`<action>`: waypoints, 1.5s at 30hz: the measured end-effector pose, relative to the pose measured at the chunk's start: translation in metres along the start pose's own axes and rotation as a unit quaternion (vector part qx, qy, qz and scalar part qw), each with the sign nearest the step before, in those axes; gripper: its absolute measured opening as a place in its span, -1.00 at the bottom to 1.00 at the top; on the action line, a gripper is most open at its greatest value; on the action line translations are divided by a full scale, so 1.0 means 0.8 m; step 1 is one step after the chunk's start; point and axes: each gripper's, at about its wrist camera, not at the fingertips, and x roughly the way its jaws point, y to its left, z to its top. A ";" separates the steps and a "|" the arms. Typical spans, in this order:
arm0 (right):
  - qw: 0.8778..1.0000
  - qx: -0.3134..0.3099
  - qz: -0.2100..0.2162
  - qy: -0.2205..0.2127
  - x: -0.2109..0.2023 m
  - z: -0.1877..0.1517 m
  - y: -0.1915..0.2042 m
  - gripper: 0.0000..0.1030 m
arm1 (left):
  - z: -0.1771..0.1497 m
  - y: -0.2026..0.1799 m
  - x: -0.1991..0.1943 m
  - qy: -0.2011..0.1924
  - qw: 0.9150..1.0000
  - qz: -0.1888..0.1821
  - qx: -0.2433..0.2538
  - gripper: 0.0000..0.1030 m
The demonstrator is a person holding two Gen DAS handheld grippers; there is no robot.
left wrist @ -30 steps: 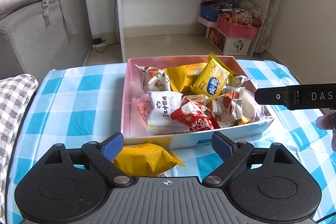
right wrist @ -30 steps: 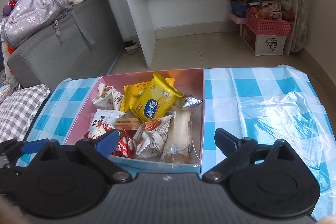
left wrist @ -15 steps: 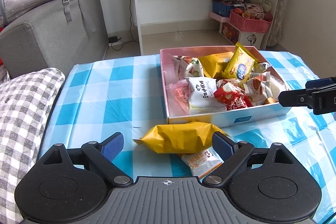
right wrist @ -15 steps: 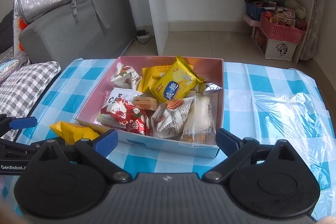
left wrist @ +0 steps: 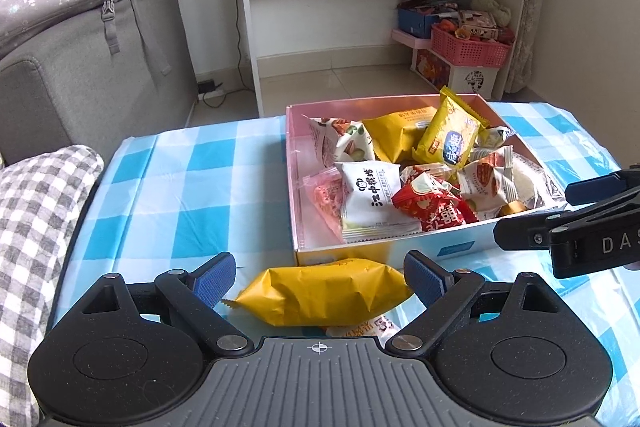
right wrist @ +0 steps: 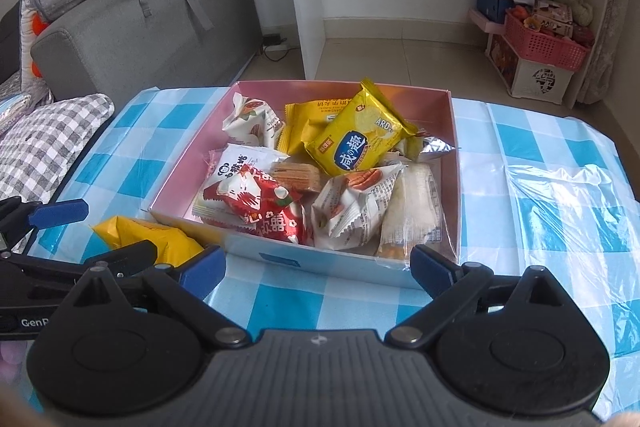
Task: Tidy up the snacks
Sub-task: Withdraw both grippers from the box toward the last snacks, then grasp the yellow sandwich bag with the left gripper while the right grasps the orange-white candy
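Left tongs and right tongs gape empty; yellow packet hides a smaller packet.

White packet half under yellow bag

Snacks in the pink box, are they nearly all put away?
Mostly. The pink cardboard box already holds a pile of packets. Nothing is gripped: the open left gripper frames the plain yellow packet lying on the checked tablecloth. That packet and a small white packet under it are left.
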 end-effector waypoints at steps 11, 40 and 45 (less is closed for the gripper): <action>1.000 0.006 0.000 0.021 0.010 -0.005 -0.003 0.67 | -0.002 0.003 0.015 0.063 0.998 -0.013 -0.002 -0.15; 0.990 -0.119 0.041 0.067 0.067 -0.031 0.131 -0.31 | -0.048 0.112 -0.011 0.139 0.983 0.058 -0.108 0.61; 0.988 -0.123 0.041 0.082 0.062 -0.030 0.125 -0.78 | -0.044 0.119 -0.008 0.141 0.978 0.054 -0.144 0.68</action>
